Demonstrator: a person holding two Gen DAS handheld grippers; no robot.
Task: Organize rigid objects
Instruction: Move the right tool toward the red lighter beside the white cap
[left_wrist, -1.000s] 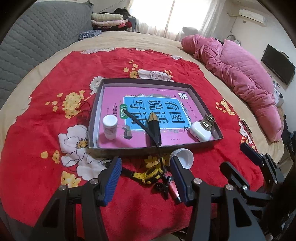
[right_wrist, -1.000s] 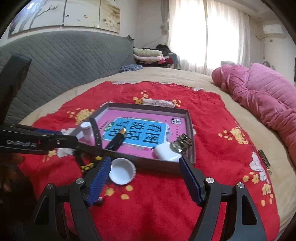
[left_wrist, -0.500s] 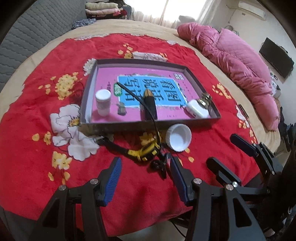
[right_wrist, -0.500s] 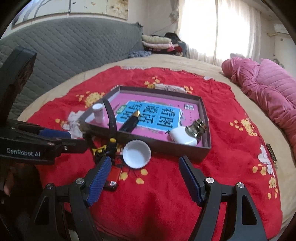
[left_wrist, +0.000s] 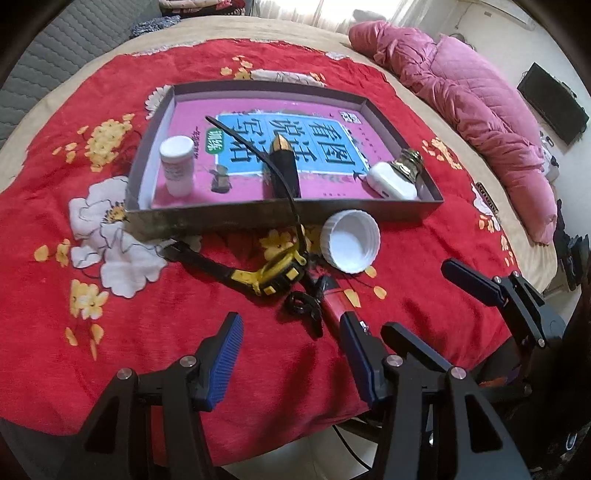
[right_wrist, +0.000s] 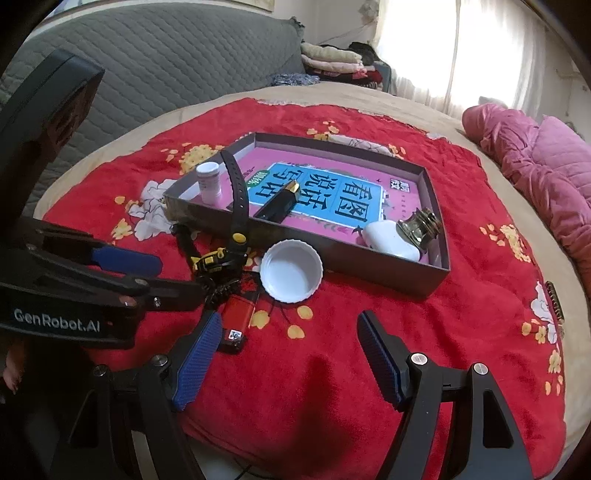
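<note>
Left claw (left_wrist: 290, 349) wide, empty, over red flowered blanket (left_wrist: 140, 295); right claw (right_wrist: 284, 354) wide, empty. White ribbed plastic cap (right_wrist: 291, 271) touches grey shallow cardboard tray (right_wrist: 384, 271).

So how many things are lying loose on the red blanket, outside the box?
3 clearly: white lid beside the box's front wall, yellow-and-black watch left of it, red lighter nearer the camera. A small dark tangle between them is unclear.

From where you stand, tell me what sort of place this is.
Most likely a bedroom at home: the red floral blanket lies over a bed with a grey quilted headboard, a pink quilt beside it, and folded clothes stacked behind.
</note>
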